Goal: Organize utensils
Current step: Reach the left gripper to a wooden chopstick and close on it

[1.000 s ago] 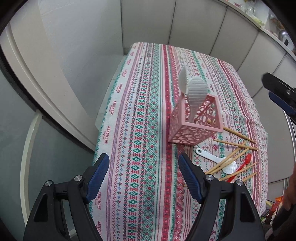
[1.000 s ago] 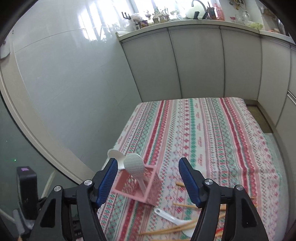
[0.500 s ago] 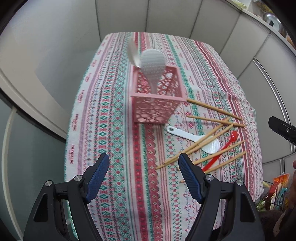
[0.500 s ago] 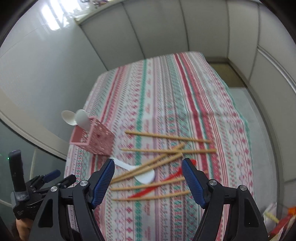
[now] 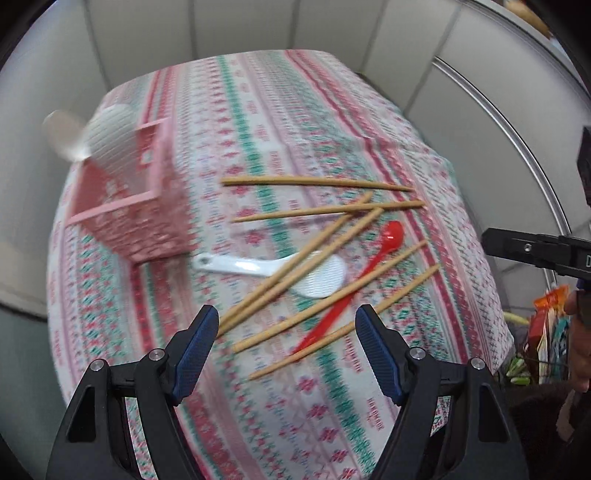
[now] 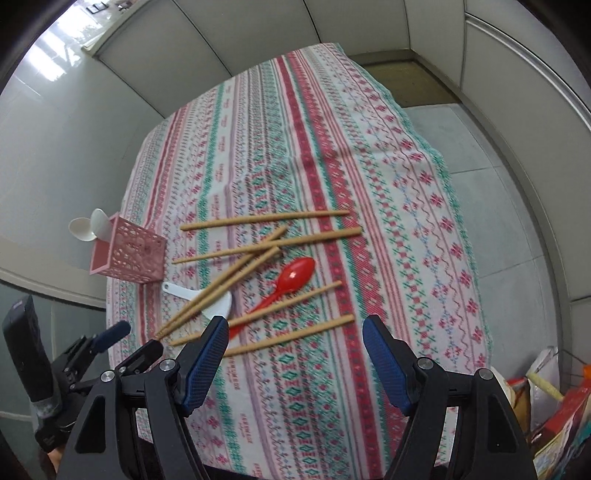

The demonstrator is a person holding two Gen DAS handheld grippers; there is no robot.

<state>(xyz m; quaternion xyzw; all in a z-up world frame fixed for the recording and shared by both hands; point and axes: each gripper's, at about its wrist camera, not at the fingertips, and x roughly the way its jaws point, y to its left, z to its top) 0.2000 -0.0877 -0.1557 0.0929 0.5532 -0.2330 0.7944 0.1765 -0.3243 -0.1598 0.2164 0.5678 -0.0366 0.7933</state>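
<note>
Both sets of fingers spread wide, holding nothing. Nearest chopstick [image 6: 290, 335] lying flat on the worktop [image 6: 388, 184], just ahead of the right gripper [image 6: 293, 358], long axis crossways to the gap (an awkward line for pinching). Left gripper [image 5: 286, 350] similarly close. Pink holder [image 6: 127, 255] off to the left, well apart.

A home kitchen: ahead of the tools stands a table under a patterned tablecloth [image 6: 332, 155], strewn with chopsticks [image 6: 266, 219] and spoons [image 6: 291, 277], with pale cabinet doors [image 6: 369, 26] beyond and a tiled floor [image 6: 480, 147].
</note>
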